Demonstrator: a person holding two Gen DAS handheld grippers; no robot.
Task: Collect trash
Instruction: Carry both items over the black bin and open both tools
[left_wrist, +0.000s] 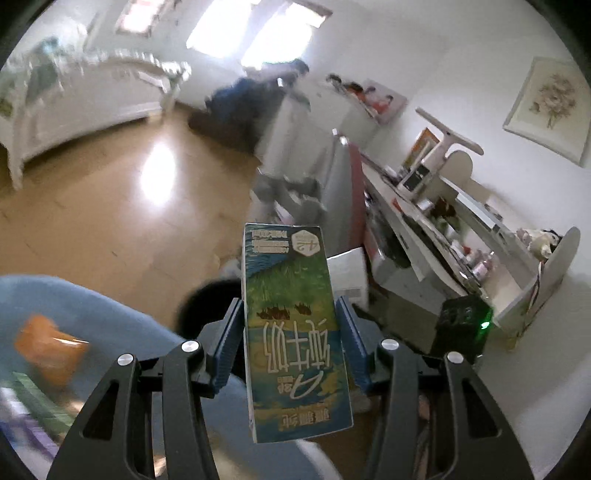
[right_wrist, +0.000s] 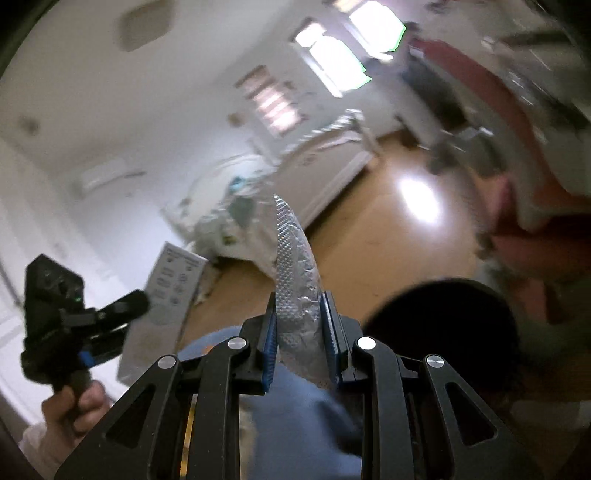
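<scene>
Milk carton (left_wrist: 291, 328) clamped in left tool (left_wrist: 291, 347); right tool (right_wrist: 300, 332) pinches seemingly foil wrapper (right_wrist: 297, 280).

Carton, large print: on the milk carton (left_wrist: 291, 325) at the lower centre of the left wrist view, big white Chinese characters, upside down to the camera, read 纯牛奶.
Carton, badge: a pale hexagon near its far end, centre of frame, bears a figure that looks like 4.2, also inverted.
Carton, small print: lines beside the badge and at the near end are too small to read.
White box: on the white box (right_wrist: 173, 284) at centre left of the right wrist view, grey icons and print, illegible.
</scene>
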